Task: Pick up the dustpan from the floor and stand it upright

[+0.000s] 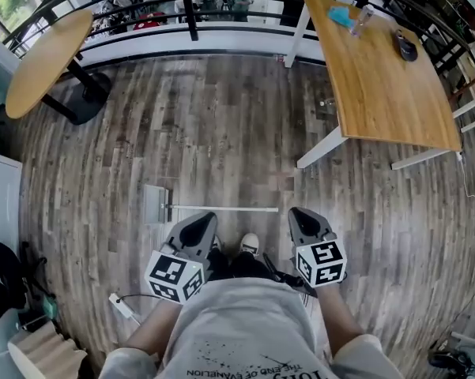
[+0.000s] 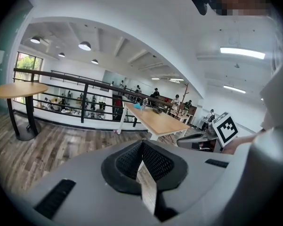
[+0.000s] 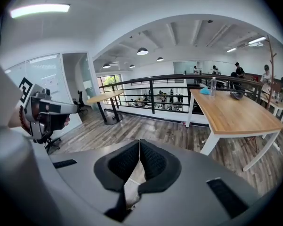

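On floor (image 1: 221, 133), dustpan (image 1: 158, 205) lies flat, handle (image 1: 229, 208) pointing right

1. Light grey T-shirt (image 1: 237, 326) worn by the person, at the lower edge of the head view. It carries one dark printed line, upside down to the camera, reading "THE END OF EVANGELION". Larger characters beneath that line are cut by the frame and cannot be read.

2. Two white cubes, the left cube (image 1: 174, 276) and the right cube (image 1: 321, 262). Their faces bear black-and-white square coded markers, which are patterns only, without letters or numerals.
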The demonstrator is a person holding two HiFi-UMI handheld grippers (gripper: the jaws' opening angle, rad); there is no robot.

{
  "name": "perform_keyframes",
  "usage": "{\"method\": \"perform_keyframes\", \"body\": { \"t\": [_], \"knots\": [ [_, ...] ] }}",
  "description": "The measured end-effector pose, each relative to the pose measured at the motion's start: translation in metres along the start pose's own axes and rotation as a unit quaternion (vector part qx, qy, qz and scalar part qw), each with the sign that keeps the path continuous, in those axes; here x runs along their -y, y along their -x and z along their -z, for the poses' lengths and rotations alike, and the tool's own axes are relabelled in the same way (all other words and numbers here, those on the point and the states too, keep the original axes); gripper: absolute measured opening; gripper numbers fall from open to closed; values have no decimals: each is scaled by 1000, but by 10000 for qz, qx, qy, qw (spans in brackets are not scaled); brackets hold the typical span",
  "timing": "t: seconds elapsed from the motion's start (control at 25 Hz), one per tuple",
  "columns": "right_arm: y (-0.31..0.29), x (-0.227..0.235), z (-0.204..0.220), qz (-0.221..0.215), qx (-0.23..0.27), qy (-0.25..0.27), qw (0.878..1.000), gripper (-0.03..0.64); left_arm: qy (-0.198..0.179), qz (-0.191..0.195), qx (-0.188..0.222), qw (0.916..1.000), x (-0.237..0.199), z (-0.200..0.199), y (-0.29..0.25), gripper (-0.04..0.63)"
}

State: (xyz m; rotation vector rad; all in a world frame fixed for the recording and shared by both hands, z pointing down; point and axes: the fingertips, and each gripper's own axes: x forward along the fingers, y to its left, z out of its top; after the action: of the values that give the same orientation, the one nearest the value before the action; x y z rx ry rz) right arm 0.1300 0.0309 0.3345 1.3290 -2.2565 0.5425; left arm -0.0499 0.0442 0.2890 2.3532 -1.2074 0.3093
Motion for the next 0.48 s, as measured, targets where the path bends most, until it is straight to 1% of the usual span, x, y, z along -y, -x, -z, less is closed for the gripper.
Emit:
{"method": "perform_keyframes", "body": {
  "t": [0.08, 0.16, 0.28, 0.36, 0.48],
  "knots": [
    [-13, -4, -3, -70, -100, 193, 9997, 26, -9, 17, -72, 10000, -12, -2, -6, 23],
    [-24, -6, -7, -122, -173, 231, 9995, 26, -51, 77, -145, 9999, -22, -5, -12, 23],
    [-35, 2, -7, -79, -218, 45, 9997, 26, -173, 187, -204, 9995, -32, -6, -20, 23],
    [-42, 8, -2, 8, -240, -107, 9997, 26, -256, 191, -284, 9991, -40, 0, -27, 23],
    [-58, 14, 11, 76, -418, -188, 9989, 26, -135, 198, -457, 9987, -54, 14, -43, 23]
  ]
}}
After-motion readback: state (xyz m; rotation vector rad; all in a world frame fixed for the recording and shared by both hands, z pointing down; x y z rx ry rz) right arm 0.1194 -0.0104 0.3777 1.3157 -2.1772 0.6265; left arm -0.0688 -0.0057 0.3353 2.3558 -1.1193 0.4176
